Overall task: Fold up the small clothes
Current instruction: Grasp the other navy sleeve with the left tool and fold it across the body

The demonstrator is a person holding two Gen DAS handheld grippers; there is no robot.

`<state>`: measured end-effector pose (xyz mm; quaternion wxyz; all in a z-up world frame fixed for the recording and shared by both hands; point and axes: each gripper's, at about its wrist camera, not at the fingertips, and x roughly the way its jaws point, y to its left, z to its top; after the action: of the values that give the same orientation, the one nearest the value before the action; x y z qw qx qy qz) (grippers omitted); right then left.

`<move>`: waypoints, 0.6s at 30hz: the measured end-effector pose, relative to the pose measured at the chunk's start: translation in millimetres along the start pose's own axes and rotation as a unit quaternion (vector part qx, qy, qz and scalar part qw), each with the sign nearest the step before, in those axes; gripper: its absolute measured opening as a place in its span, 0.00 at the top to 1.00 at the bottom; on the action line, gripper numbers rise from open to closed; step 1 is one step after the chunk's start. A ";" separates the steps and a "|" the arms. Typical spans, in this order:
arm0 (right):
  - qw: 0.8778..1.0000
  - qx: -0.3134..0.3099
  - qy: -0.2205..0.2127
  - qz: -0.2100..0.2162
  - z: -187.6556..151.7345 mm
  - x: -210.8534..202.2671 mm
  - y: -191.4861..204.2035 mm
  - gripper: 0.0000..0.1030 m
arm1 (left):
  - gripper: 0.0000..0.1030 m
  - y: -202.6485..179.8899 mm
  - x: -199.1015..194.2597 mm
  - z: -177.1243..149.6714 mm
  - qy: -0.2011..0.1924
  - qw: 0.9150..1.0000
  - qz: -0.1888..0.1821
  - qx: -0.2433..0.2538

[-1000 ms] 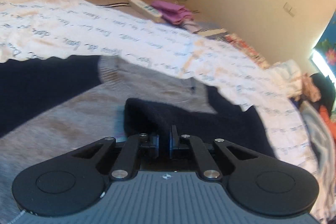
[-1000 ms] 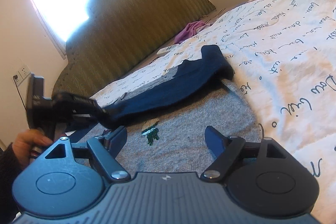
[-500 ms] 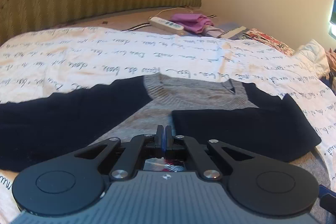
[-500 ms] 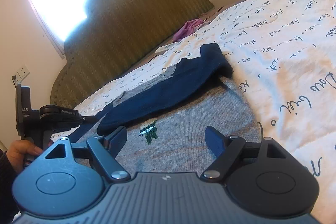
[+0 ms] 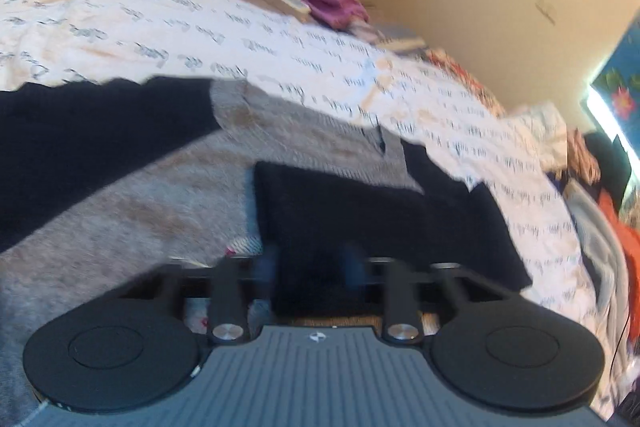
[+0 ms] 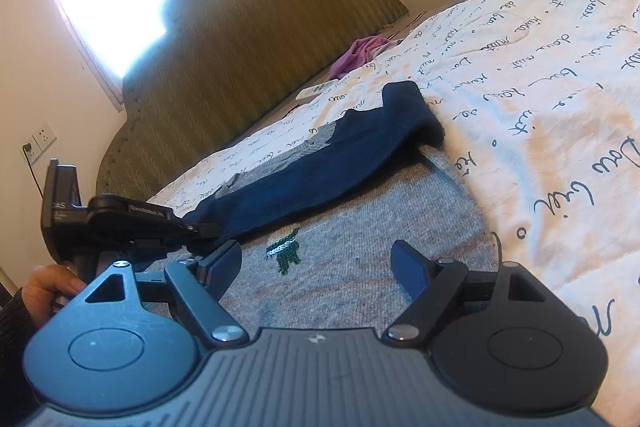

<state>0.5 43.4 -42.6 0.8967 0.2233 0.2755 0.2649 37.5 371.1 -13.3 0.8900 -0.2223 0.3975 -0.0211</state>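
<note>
lying flat on the quilt (image 6: 552, 75): one grey sweater (image 6: 360, 227) with navy sleeves, neck toward the headboard (image 6: 240, 59).

- right sleeve (image 6: 328, 163): folded across the sweater's chest; long axis runs from the shoulder fold near the quilt edge down toward the left gripper (image 5: 310, 267). cuff end sits at that gripper's tips.
- left gripper: fingers blurred in its own view, parted to a moderate gap with sleeve cloth between them; from the right view the tips (image 6: 200, 227) meet the cuff. cannot tell whether it grips or has let go.
- right gripper (image 6: 316, 263): jaws wide, holding nothing, hovering over the sweater's body, just below the sequin motif (image 6: 286, 249).
- left sleeve (image 5: 80, 147): spread out away from the sweater's body, unfolded, on the far side from the right gripper.

judgement: the left sleeve comes next; the left gripper is nearer to it.
</note>
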 end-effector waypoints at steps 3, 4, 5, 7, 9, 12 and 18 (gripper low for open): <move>1.000 0.001 -0.001 0.001 -0.9 -0.2 -0.1 0.20 | 0.97 -0.8 1.5 -5.1 -0.020 0.999 0.020 0.017; 1.000 0.001 -0.001 0.002 -1.1 -0.2 -0.1 0.20 | 0.97 0.3 -2.0 -4.6 -0.030 0.999 0.024 0.017; 1.000 0.002 -0.001 0.002 -1.5 -0.2 0.2 0.20 | 0.97 2.0 -7.6 -3.0 -0.042 0.999 0.027 0.014; 1.000 0.002 -0.001 0.002 -1.5 -0.4 0.0 0.20 | 0.97 4.8 -23.4 2.0 -0.069 0.997 0.036 0.016; 1.000 0.004 0.000 0.004 -1.9 0.1 -0.4 0.20 | 0.97 8.1 -33.7 6.2 -0.082 0.994 0.067 0.032; 1.000 0.007 0.003 0.004 -1.1 1.1 -1.5 0.20 | 0.94 18.4 -19.8 2.6 -0.035 0.993 0.096 0.056; 0.999 -0.034 -0.003 0.002 30.2 -9.7 23.8 0.20 | 0.79 -0.3 -55.3 -14.3 -0.121 0.981 0.112 0.106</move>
<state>3.7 48.0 -3.3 0.9042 0.1939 0.2628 0.2752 -10.4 377.2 17.1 0.9468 -0.0819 0.3046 0.0635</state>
